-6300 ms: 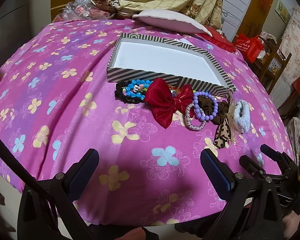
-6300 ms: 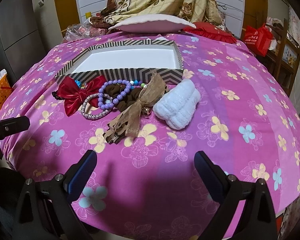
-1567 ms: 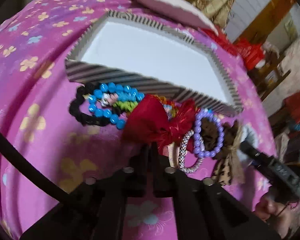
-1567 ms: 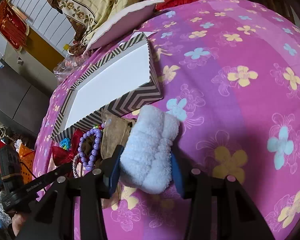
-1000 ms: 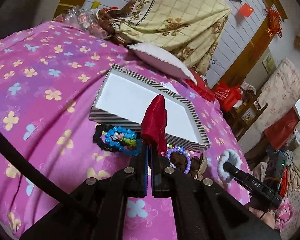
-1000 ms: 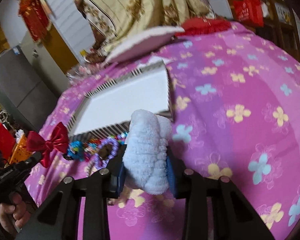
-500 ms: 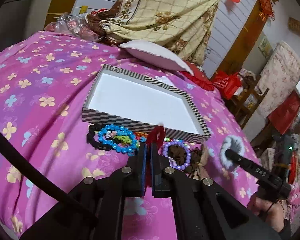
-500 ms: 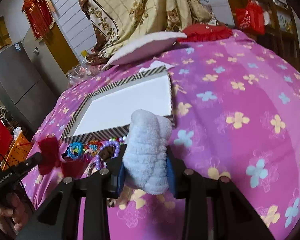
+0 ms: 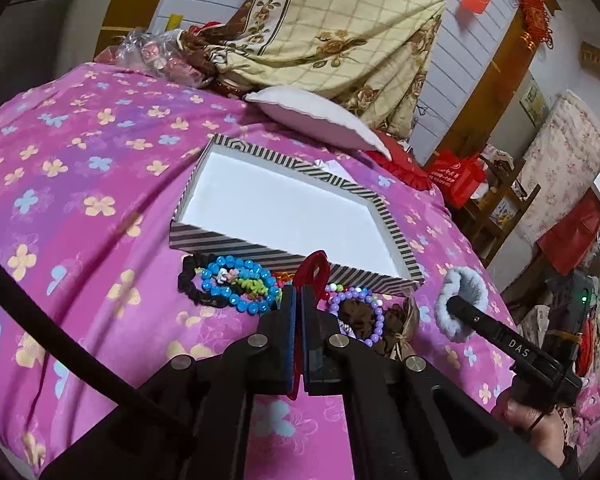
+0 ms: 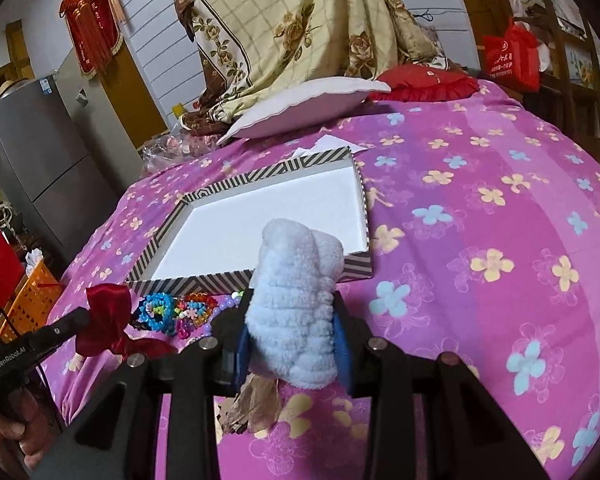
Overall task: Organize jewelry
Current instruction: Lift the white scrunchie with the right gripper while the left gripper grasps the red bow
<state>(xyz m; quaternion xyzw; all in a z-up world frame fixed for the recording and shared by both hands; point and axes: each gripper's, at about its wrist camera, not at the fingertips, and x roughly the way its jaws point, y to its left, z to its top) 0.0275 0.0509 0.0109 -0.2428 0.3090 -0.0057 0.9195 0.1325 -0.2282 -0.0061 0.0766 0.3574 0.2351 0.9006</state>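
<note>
So nothing's in the box (image 9: pixel 284 208) yet, its white bottom is bare. Left claw (image 9: pixel 300 300) is clenched on the red bow (image 10: pixel 108 316), right claw (image 10: pixel 292 336) is squeezing the fluffy scrunchie (image 10: pixel 296 304), both held up just short of the box's near wall. Left on the bed (image 9: pixel 80 208) in front of the box: blue beads (image 9: pixel 236 284), a black scrunchie (image 9: pixel 192 284), purple beads (image 9: pixel 360 312), a brown bow (image 9: pixel 400 324). Most of the red bow is hidden behind the left claw in its own view, and the small colourful bits under the pile are hard to make out.
</note>
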